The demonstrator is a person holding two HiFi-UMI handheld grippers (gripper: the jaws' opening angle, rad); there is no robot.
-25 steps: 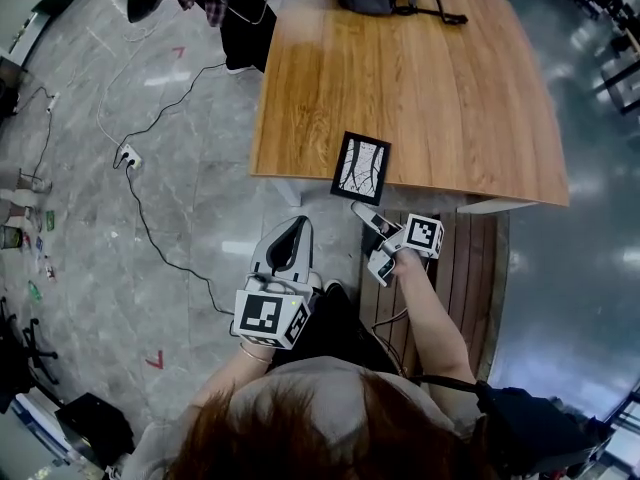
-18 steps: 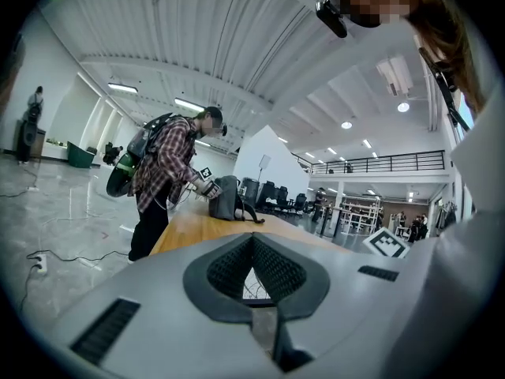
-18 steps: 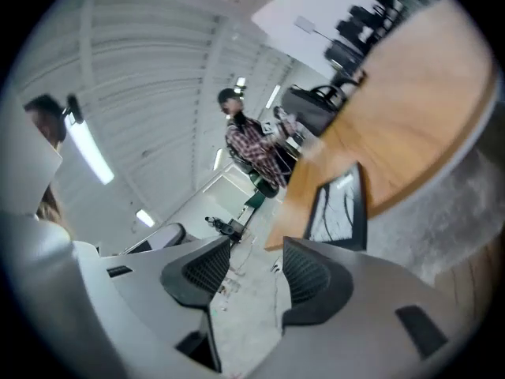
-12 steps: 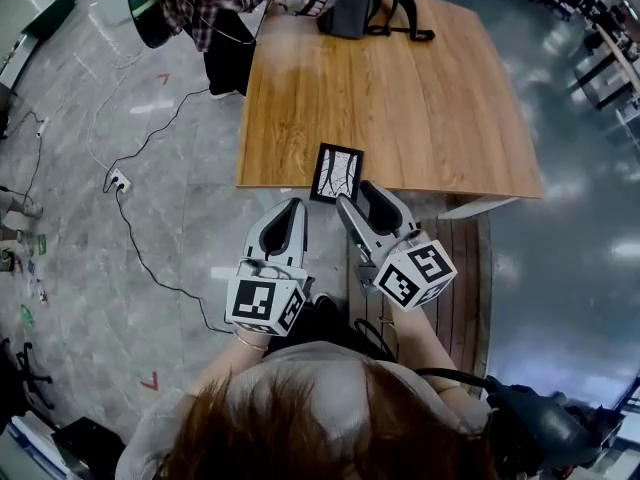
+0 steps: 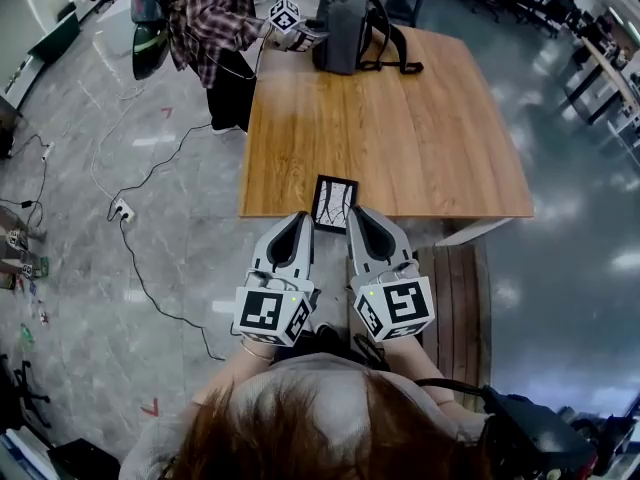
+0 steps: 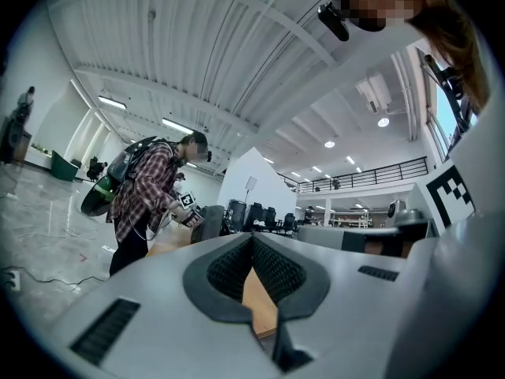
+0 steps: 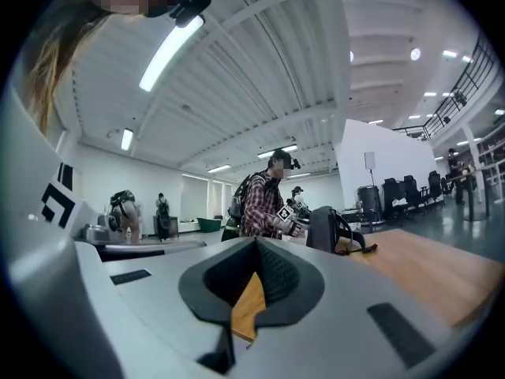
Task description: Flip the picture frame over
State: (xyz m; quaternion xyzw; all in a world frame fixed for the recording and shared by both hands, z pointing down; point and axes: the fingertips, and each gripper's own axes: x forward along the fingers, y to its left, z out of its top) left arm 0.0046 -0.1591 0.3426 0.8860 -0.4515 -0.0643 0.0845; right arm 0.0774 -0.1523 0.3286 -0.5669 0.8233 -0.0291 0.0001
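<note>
Two grippers, head view: picture frame (image 5: 335,203) lies just ahead at the table's (image 5: 400,118) near edge, long axis running away — right gripper (image 5: 357,213) nearer. Left gripper view: left gripper (image 6: 252,242) clenched, empty. Right gripper view: jaws just closed (nothing between).

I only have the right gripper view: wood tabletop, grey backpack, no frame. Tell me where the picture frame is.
Observer: The black rectangular picture frame lies at the near edge of the light wooden table, picture side up, just left of the tips of the right gripper. Its jaws have just closed, with nothing between them.
Operator: Give me the left gripper.
Observer: The left gripper is held alongside yours on the frame's other side, jaws together, empty.
Operator: Say what's below my gripper.
Observer: A brown slatted wooden bench stands below and to its right, off the table.
</note>
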